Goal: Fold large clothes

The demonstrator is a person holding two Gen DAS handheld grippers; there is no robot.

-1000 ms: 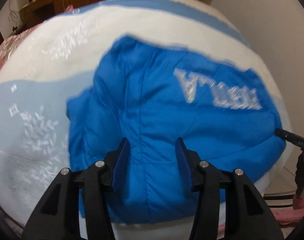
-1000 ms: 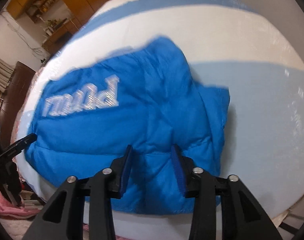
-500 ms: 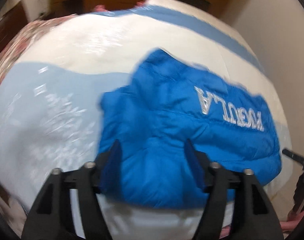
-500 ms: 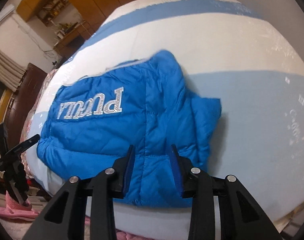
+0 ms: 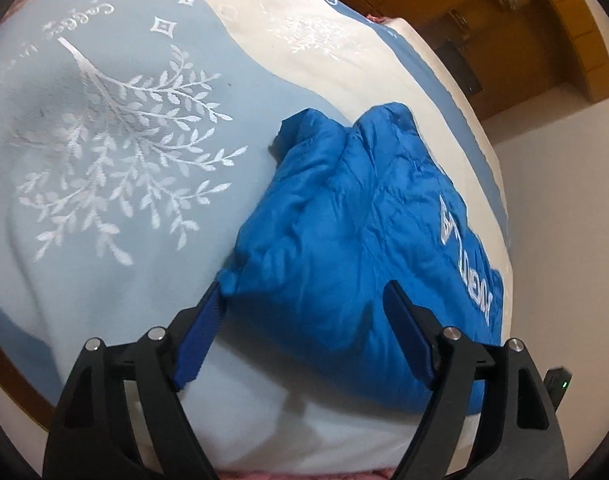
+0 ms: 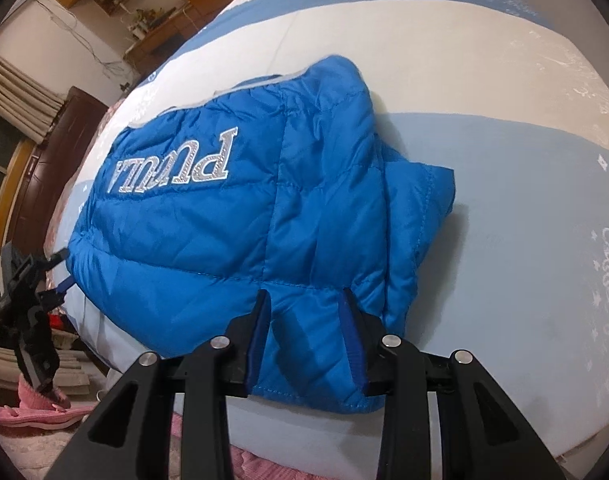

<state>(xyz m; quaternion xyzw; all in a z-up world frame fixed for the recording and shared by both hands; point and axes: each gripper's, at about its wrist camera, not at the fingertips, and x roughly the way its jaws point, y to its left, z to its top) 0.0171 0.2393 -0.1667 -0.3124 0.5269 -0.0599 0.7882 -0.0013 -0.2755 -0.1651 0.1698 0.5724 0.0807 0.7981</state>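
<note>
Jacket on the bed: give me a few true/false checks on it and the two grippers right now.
1. The jacket is red. False: it is blue.
2. The jacket has silver lettering. True.
3. The jacket hangs on a hanger. False: it lies on the bed cover.
4. The left gripper has its jaws clamped shut on a sleeve. False: they stand wide and are opening, with the jacket's edge between them, unpinched.
5. The right gripper has jacket fabric between its fingers. True: the near hem sits between them; whether the pads press on it cannot be told.
6. The cover shows a white leafy branch print. True.
</note>
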